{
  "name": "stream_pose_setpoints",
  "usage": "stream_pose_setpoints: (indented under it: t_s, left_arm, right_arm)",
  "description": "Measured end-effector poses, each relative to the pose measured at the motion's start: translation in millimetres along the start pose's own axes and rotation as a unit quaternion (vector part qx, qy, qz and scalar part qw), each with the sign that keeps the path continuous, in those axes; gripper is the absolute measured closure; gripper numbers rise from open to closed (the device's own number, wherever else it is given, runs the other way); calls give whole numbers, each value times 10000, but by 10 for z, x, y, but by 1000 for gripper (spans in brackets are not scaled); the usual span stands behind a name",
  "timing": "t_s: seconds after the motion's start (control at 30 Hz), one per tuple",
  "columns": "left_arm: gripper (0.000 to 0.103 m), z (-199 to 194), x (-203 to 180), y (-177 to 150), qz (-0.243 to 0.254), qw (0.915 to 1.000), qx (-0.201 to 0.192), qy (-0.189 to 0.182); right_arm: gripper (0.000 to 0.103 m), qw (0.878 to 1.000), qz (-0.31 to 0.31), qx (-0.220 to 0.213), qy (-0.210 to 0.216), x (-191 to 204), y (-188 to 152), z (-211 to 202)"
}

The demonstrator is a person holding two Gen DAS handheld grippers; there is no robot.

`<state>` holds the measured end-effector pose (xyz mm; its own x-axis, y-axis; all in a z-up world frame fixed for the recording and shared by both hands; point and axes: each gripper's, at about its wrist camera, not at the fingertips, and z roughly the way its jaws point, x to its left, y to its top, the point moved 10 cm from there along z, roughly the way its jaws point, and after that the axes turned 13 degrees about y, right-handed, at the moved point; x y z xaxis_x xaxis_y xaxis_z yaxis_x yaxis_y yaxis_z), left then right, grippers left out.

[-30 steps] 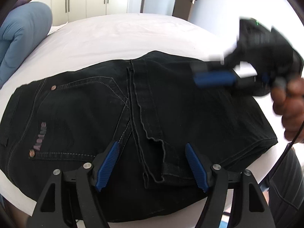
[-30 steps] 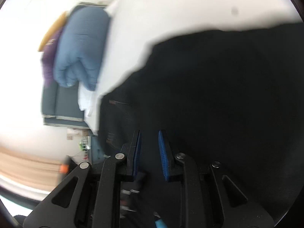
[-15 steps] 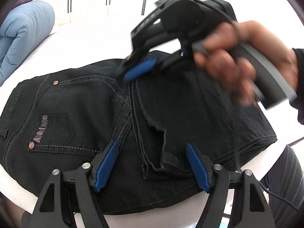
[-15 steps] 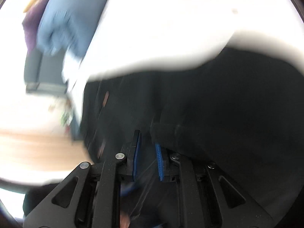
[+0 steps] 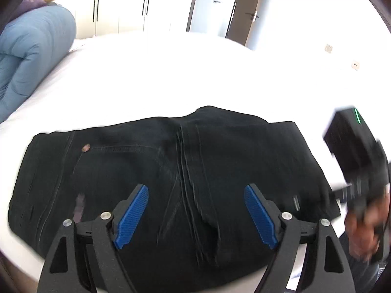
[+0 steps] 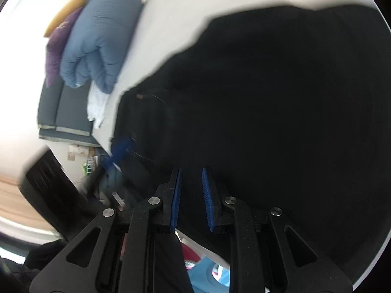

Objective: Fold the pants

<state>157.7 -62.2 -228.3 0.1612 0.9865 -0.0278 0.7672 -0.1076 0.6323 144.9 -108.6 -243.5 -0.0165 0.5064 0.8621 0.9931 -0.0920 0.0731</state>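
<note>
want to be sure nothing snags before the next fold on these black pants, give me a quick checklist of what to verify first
1. Left gripper open and holding nothing: ok, pads wide apart over the pants.
2. Right gripper free of cloth: ok, a narrow gap shows between its pads with nothing in it.
3. Pants lying on the white bed, folded into a compact stack: ok.
4. Edges of the stack aligned: cannot tell, both views are motion-blurred.
5. Blue duvet apart from the pants: ok, it sits far off to the left.
6. Right gripper out of the left one's way: ok, it is off at the stack's right edge.
</note>
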Motion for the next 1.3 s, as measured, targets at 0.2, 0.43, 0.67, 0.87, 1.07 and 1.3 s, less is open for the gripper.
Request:
stream_pose_setpoints:
  t_s: [0.2, 0.43, 0.67, 0.87, 1.07, 1.3]
  left_arm:
    - [23, 222, -86, -401, 297, 9978, 581, 141]
    - [16, -661, 463, -651, -1193, 9925, 274, 59]
    - [1, -734, 1432, -686, -3360, 9415, 247, 50]
    - [1, -346, 1917, -801, -4493, 8913, 543, -287]
    - [1, -175, 2168, -887, -5313, 8436, 381, -672]
    - [1, -186, 2395, -744, -5608, 8225, 217, -927]
  right_arm:
    - [86, 9966, 169, -802, 81, -17, 4, -139]
    - [71, 9896, 367, -1362, 286, 69, 598, -223]
    - [24, 9920, 354, -890, 826, 389, 440, 170]
    - [31, 9882, 749, -1009, 877, 324, 287, 91]
    - [31, 9817, 670, -962, 1500, 337, 398, -1]
    - [31, 9734, 908, -973, 1868, 267, 342, 120]
